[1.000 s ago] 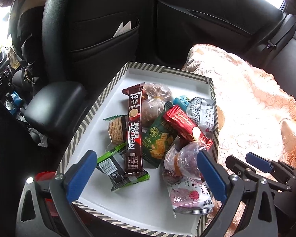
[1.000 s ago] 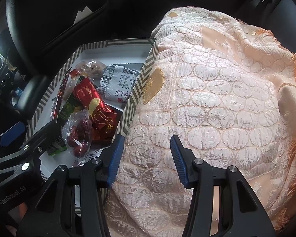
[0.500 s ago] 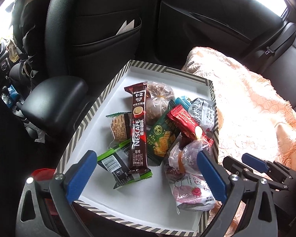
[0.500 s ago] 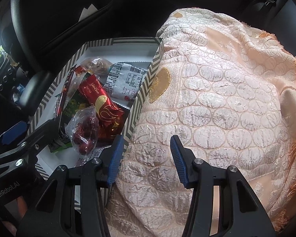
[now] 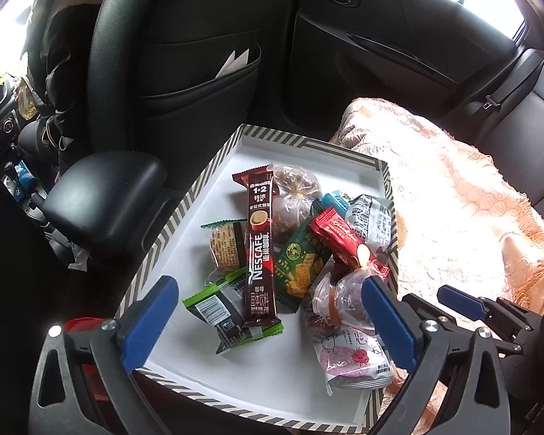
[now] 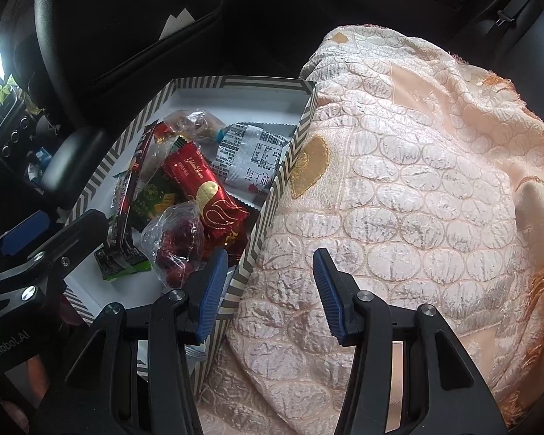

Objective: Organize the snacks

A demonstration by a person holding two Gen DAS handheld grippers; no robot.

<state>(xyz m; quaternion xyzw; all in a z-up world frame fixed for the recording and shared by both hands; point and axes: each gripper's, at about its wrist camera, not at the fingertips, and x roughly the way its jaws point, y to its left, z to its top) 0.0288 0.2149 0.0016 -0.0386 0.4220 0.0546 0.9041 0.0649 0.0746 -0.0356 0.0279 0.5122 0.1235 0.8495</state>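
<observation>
Left gripper [image 5: 270,313]: wide open, empty, above Nescafé stick [image 5: 259,250] | right gripper [image 6: 270,290]: part-open, empty, over blanket [image 6: 417,181] | advice: pinch stick crosswise, lift clear of striped tray [image 5: 185,217].

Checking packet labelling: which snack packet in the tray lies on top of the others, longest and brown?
The Nescafe coffee stick: long, narrow, dark brown, lying across the green-edged packet; the others are shorter.

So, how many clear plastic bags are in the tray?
2. The bag of brown snacks lies right of the Nescafe stick; the bag of dark red fruit lies nearer, at the right. More may hide underneath.
</observation>
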